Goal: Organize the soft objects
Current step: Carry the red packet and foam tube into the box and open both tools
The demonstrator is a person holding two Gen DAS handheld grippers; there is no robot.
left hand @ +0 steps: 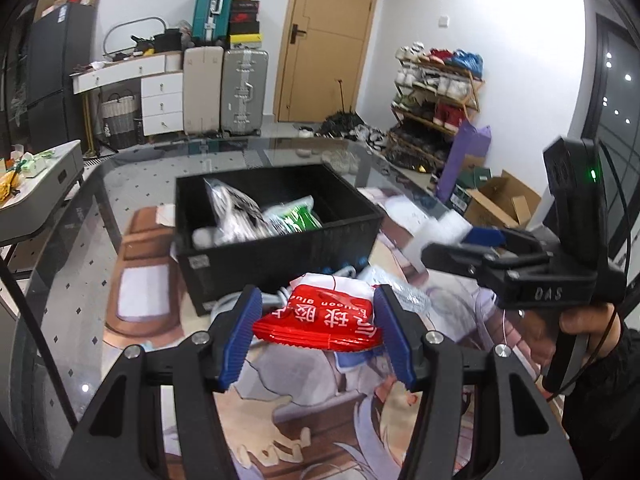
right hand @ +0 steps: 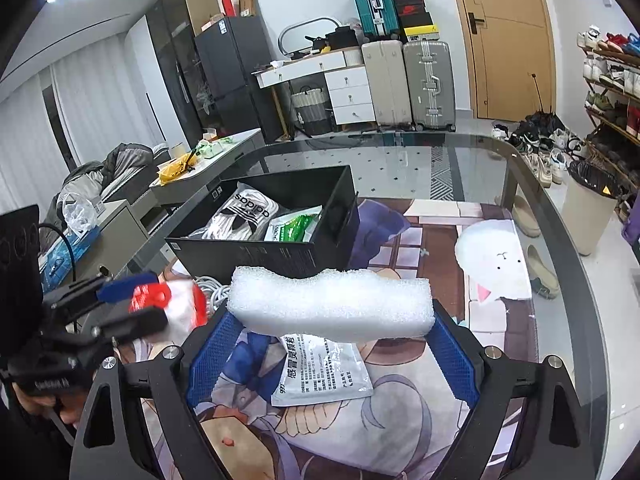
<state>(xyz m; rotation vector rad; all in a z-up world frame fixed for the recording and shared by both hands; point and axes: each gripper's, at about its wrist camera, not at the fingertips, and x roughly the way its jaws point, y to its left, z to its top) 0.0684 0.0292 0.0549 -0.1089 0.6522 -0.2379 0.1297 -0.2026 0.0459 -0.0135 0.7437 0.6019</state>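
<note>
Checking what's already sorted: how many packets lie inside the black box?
2: the black-and-white striped bag at its left and the green-and-white packet beside it, in the black box. Others may hide beneath.

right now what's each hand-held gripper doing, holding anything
left hand-held gripper: shut on the red and white packet.
right hand-held gripper: shut on the white foam block.

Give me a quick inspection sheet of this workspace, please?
Surface: glass table under a cartoon mat.
Job's things: black box holding packets; red packet; white foam block.
Clutter: white sachet flat on the mat.
Grippers: left gripper grips the red packet; right gripper grips the foam block.
Cables: white cord coiled beside the box.
Surroundings: suitcases, shoe rack, wooden door.
</note>
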